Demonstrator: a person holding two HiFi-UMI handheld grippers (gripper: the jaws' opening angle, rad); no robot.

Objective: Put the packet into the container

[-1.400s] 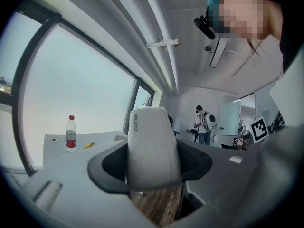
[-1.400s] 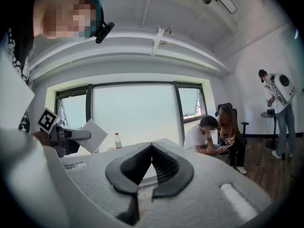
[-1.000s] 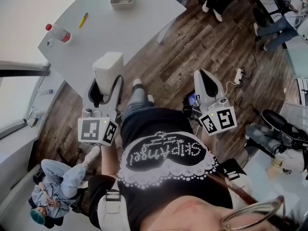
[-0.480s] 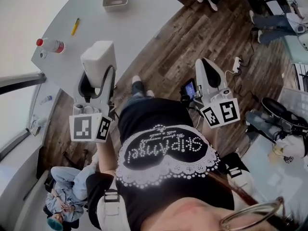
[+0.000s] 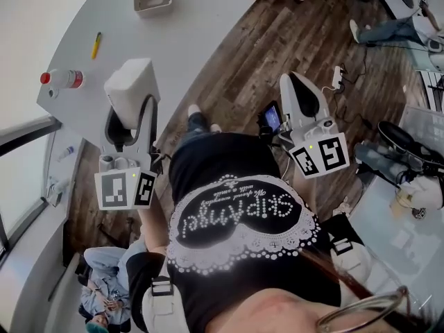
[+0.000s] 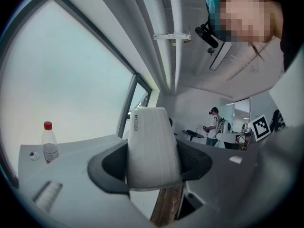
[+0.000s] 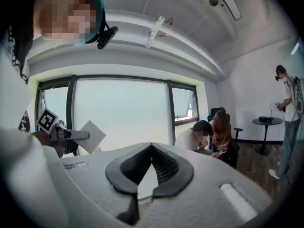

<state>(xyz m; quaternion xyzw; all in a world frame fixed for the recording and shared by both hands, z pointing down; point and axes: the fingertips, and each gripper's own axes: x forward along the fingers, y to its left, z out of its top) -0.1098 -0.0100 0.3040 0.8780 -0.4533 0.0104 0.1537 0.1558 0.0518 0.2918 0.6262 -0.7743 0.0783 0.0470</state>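
Head view first: caught the left gripper [image 5: 131,108] clamped on a white packet [image 5: 128,82], up over the near part of the grey table [image 5: 198,37]. Spotted the container [image 5: 154,4] at the table's far end, well apart from the packet, its inside too small to read. Also a bottle [image 5: 61,79] and a yellow pen [image 5: 96,45] between them, off to the left. Right gripper [image 5: 294,82] hung over the wood floor [image 5: 277,40].

Left gripper view: showed both dark jaws pressed against the packet's sides, packet upright, red-capped bottle standing at left.

Right gripper view: showed jaws together, tips touching, aimed at a bright window [image 7: 121,113].
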